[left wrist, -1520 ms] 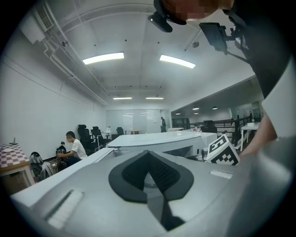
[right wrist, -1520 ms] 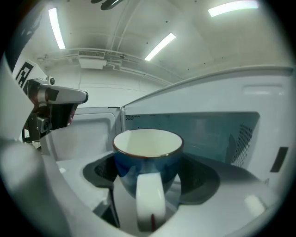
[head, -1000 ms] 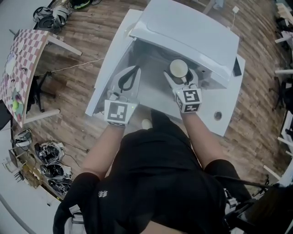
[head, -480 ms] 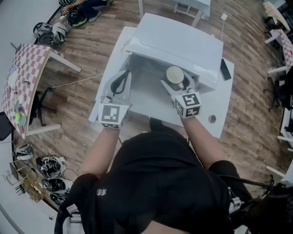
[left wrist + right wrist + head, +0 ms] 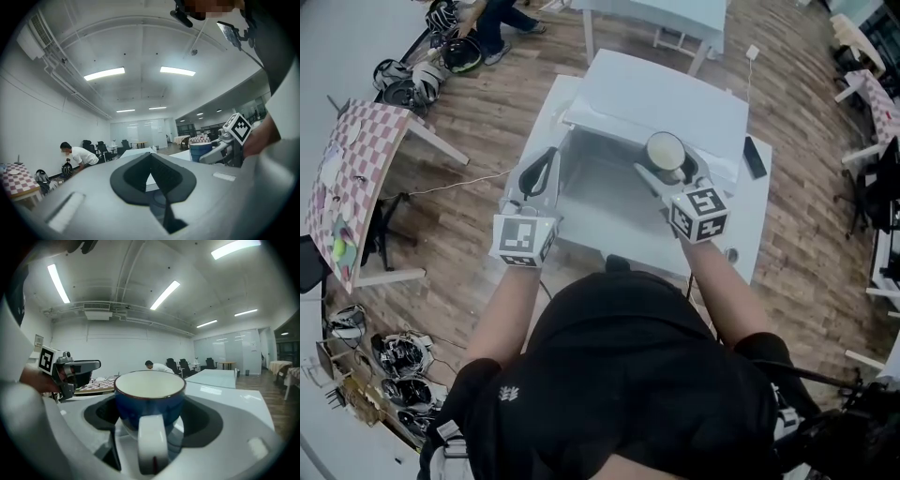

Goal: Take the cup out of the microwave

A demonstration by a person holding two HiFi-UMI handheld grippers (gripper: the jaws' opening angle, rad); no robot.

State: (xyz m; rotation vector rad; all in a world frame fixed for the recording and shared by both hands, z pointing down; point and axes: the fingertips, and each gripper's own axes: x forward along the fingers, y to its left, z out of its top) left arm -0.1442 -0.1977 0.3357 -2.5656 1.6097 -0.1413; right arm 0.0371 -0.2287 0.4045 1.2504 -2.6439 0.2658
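Note:
A blue cup (image 5: 666,151) with a cream inside and a white handle is held upright in my right gripper (image 5: 672,172), whose fingers are shut on its sides. It hangs just in front of the white microwave (image 5: 670,92), above the open cavity. In the right gripper view the cup (image 5: 150,397) fills the middle, its handle towards the camera. My left gripper (image 5: 547,156) is shut on nothing, its pads (image 5: 133,171) meeting at the tip, over the microwave's left side. The left gripper view catches the cup (image 5: 200,151) off to the right.
The microwave stands on a white table (image 5: 748,220) with a black phone (image 5: 754,157) at its right edge. A checkered table (image 5: 352,159) stands to the left, with helmets and gear (image 5: 408,70) on the wooden floor. A person (image 5: 487,14) crouches at the far back.
The right gripper has drawn the cup back from under the microwave's top edge, a little towards me. The left gripper has shifted to the left, still shut.

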